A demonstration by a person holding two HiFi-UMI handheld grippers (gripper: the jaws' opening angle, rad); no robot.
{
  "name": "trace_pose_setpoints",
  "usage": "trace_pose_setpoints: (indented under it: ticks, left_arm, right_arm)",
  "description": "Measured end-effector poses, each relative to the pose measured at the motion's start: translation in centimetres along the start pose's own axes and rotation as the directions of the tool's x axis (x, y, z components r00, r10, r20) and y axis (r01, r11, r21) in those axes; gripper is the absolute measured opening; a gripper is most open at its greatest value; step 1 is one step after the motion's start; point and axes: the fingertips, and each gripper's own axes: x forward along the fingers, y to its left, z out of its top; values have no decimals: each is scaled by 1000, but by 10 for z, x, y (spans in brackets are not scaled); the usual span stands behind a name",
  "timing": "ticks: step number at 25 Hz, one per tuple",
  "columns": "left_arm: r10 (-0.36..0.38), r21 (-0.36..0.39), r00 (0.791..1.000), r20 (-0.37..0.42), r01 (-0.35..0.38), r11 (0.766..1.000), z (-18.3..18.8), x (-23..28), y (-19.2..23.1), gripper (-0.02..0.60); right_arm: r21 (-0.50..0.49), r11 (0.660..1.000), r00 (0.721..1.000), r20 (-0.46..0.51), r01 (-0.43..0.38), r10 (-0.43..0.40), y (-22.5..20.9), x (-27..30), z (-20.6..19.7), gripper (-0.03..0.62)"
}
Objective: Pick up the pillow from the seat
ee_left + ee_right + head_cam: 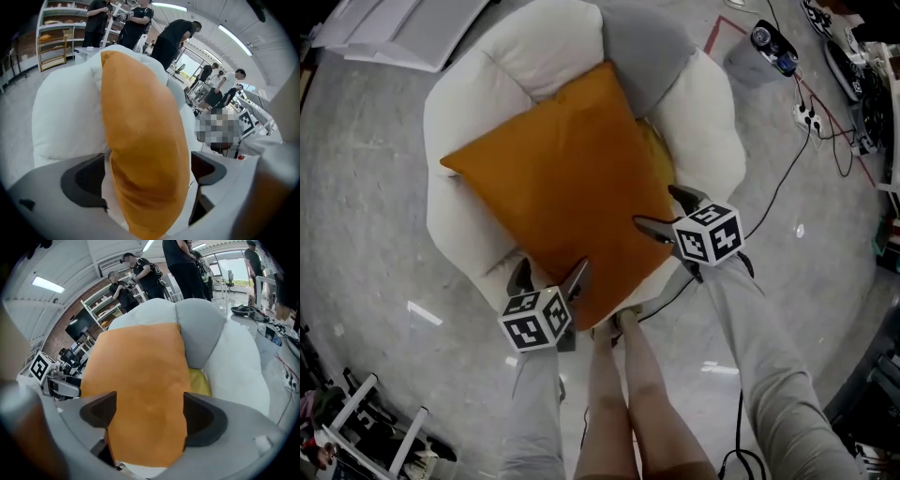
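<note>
Two grippers sit at the seat's (473, 80) front edge, one at each side of the orange pillow's (562, 187) near corner. Your left gripper (550, 274) has its jaws spread wide. The pillow's edge stands between them, seen end-on in the left gripper view; it lies close to one pad and clear of the other, so nothing is clamped. Your right gripper (658, 208) comes in from the pillow's right edge. Its jaws are also apart, with the flat orange face filling the gap between them in the right gripper view, and I see no pinch in the fabric there.

The pillow lies flat on the white seat, turned cornerwise. One corner points to the seat's back edge, where it lies against a grey cushion (647, 47), one reaches the left edge, and the near one hangs past the front edge above your feet (614, 323). A bit of yellow (657, 150) shows just beside its right edge. The seat stands on a grey floor (366, 234), with cables (787, 178) well off to the right.
</note>
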Motion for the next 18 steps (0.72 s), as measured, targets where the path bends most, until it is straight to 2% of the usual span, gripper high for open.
trace_pose_setpoints:
  ticks: [3,7,10,14,18]
  left_arm:
    - [-2,3,1000,-28,2,1000,-2,19,7,587]
    - [-14,24,999,-46,15,1000,4,40,12,589]
    - [-34,30,997,-70,37,999,7,51,13,589]
    - [-99,-11,991,-95,98,995,5,66,13,591]
    - [-126,-6,986,-106,126,992,6,79,9,591]
  right_arm:
    - [-31,999,1000,-22,-12,12,-16,12,5,414]
    - [-54,997,998,-35,-50,48,-33,27,14,416]
    - [-68,993,993,-72,-99,95,-41,39,15,437]
    - [-76,985,978,-151,-157,144,-50,58,4,490]
    - [-46,980,966,-186,-193,182,-60,77,-9,523]
